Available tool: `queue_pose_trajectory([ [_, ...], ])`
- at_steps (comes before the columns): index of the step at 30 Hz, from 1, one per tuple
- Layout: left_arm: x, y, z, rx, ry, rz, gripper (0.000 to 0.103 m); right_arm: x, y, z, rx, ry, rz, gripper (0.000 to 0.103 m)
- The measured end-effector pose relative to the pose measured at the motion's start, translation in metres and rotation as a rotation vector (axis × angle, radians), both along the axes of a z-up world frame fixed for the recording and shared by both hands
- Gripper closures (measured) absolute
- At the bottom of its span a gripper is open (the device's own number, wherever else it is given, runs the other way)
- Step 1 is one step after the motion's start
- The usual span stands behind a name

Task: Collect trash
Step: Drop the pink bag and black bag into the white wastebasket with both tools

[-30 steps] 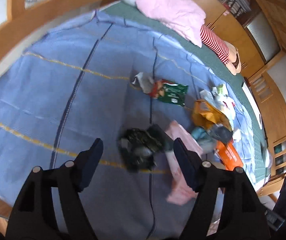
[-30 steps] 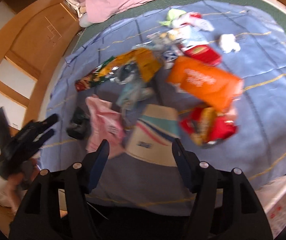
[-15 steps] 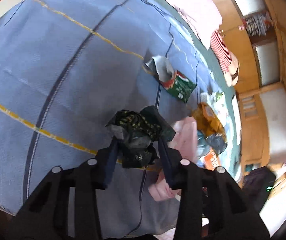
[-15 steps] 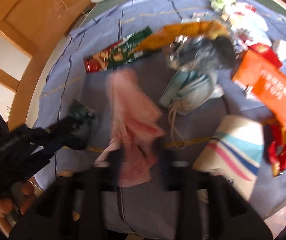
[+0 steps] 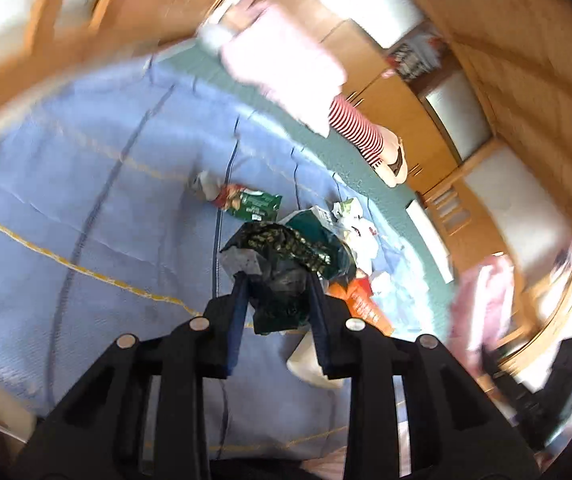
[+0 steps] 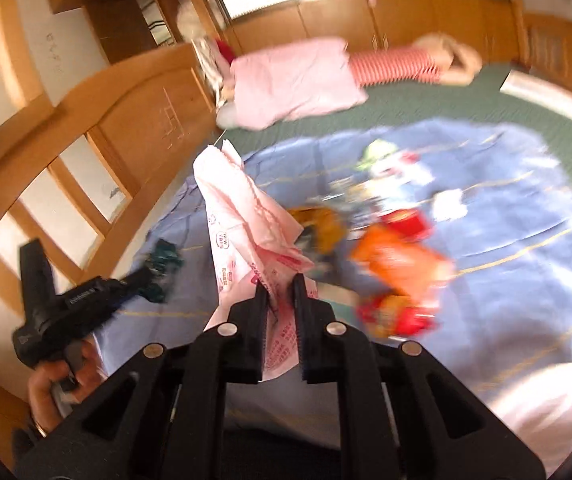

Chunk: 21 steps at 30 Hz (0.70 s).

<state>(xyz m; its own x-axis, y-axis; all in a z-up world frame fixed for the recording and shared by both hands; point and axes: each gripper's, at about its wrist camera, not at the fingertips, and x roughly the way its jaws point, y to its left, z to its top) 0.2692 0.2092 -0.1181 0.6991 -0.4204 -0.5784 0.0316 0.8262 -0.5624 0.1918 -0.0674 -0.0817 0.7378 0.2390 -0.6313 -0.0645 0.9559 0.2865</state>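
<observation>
My left gripper [image 5: 277, 276] is shut on a crumpled dark green wrapper [image 5: 286, 256] and holds it above the blue sheet [image 5: 86, 208]. It also shows at the left of the right wrist view [image 6: 162, 268]. My right gripper [image 6: 277, 284] is shut on a pink plastic bag [image 6: 238, 216], which hangs raised over the sheet. More trash lies on the sheet: an orange packet [image 6: 397, 258], a red wrapper [image 6: 393, 314], a green snack packet [image 5: 252, 202] and white scraps [image 6: 449, 204].
The blue sheet [image 6: 505, 184] lies on a green bed cover [image 6: 425, 100] with a pink pillow [image 6: 293, 80] and a striped doll [image 6: 397, 64] at the far side. A wooden headboard [image 6: 98, 120] and cabinets surround the bed.
My left gripper closed on the dark green wrapper and lifted it off the sheet. My right gripper moved left, closed on the pink bag and raised it.
</observation>
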Motion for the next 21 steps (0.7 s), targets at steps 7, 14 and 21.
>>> queue_pose_trajectory([
  [7, -0.117, -0.077, 0.054, 0.184, -0.163, -0.017, 0.073, -0.072, -0.078, -0.007, -0.215, 0.082, -0.099, 0.09],
  [14, -0.167, -0.17, 0.08, 0.24, -0.218, -0.288, 0.073, -0.122, -0.125, -0.046, -0.179, 0.267, -0.108, 0.084],
  [21, -0.18, -0.217, 0.061, 0.237, -0.181, -0.466, 0.073, -0.157, -0.167, -0.036, -0.053, 0.21, -0.252, 0.04],
])
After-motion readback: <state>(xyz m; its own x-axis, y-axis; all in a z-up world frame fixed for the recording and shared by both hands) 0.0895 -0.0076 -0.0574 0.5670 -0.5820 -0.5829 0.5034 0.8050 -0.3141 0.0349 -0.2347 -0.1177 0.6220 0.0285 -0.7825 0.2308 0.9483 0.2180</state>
